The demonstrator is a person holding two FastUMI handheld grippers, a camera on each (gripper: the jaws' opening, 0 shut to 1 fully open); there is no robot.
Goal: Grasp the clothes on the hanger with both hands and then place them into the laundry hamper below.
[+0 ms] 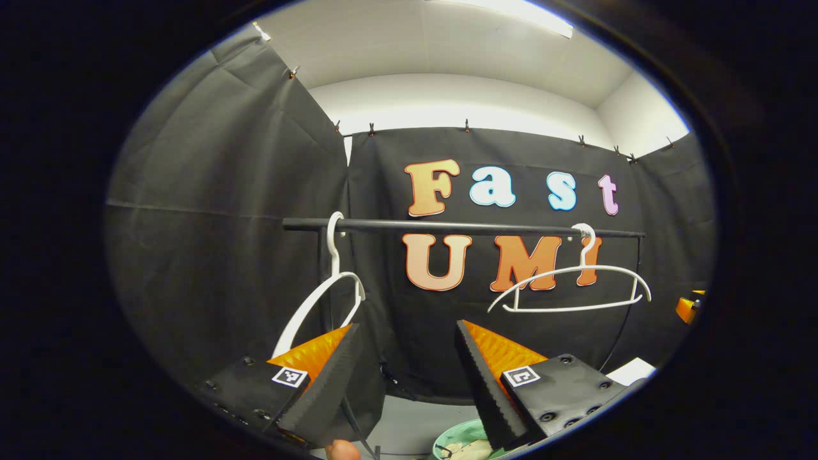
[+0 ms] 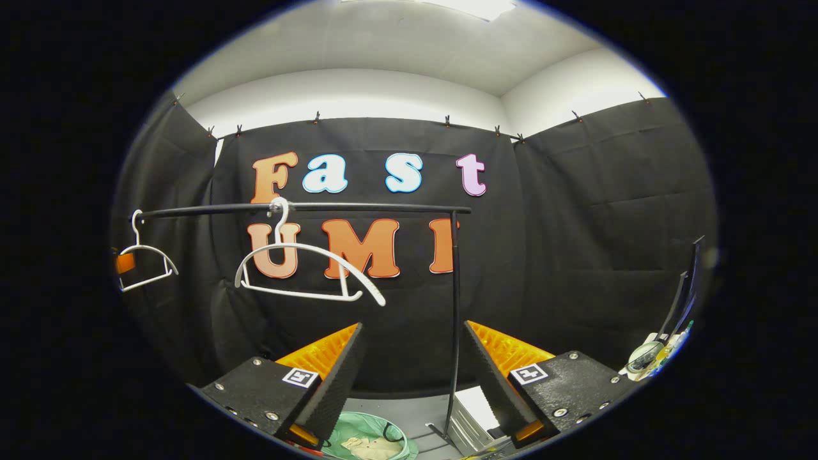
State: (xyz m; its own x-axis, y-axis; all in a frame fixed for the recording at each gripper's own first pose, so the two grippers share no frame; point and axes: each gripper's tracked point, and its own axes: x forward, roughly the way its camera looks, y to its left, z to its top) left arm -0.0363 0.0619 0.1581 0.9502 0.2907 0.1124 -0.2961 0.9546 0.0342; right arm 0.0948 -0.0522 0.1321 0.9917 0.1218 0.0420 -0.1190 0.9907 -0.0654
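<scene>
**Both hangers bare, cloth lying in the hamper**

From my seat I see the left gripper held level and pointed at the rail, its jaws spread wide with nothing between them. The right gripper sits the same way, wide apart and empty, aimed at the rail's upright post.

Two white hangers hang on the rail: the left hanger turned edge-on, the right hanger facing me. Neither carries a garment. Low between the fingers sits the green laundry hamper, with pale cloth inside; I think those are the clothes, though the edge of the lens distorts them.

I judge the placing done. To finish well, I would keep both claws wide, hold them level and draw them straight back, well clear of the hanger hooks.
</scene>
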